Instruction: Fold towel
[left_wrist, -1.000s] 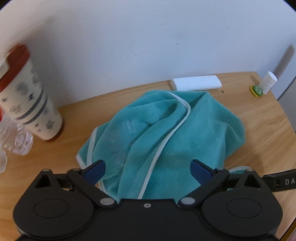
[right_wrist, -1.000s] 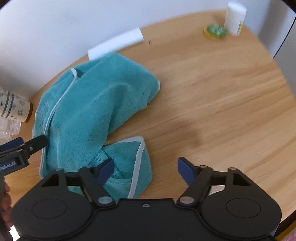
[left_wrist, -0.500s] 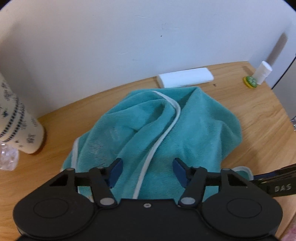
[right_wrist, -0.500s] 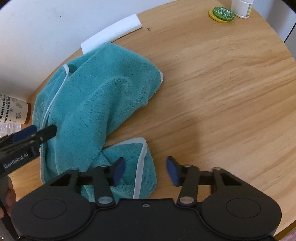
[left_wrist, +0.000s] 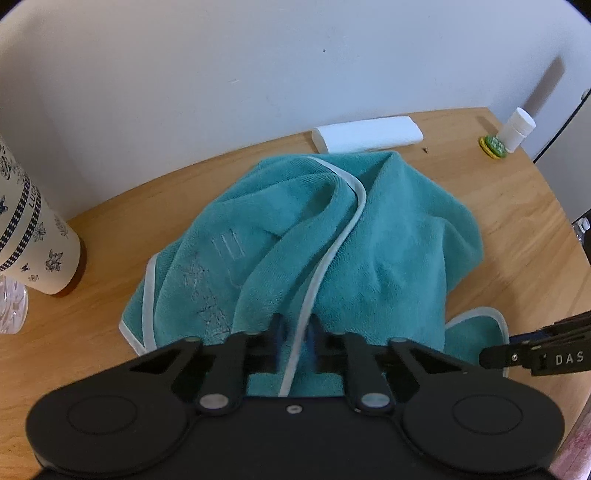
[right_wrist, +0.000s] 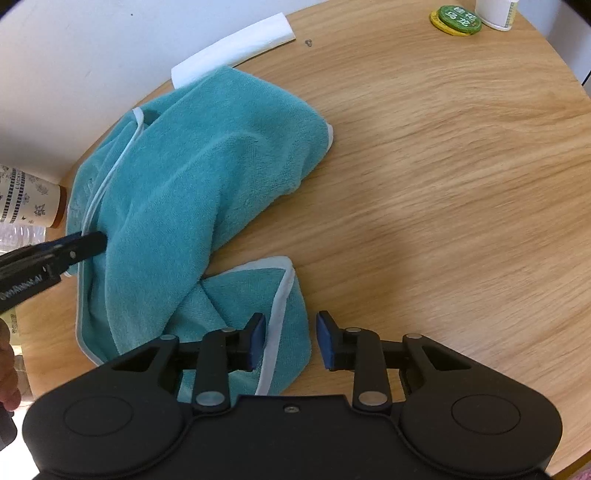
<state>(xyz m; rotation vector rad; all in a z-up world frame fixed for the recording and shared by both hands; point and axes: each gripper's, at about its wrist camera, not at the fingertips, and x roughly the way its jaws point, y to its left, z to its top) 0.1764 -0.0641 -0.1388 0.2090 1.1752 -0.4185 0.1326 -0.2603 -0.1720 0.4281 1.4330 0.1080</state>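
Teal terry towel (left_wrist: 388, 236), rumpled, wooden table (right_wrist: 443, 166)

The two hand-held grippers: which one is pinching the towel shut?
The left hand-held gripper: its jaws are squeezed on the teal towel at its white edge. The right hand-held gripper has been closing, with a gap showing around the towel corner.

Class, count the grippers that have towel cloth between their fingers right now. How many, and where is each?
2. The left gripper is shut on the towel along its white-trimmed fold; the right gripper straddles the near corner, pads not yet pressing.
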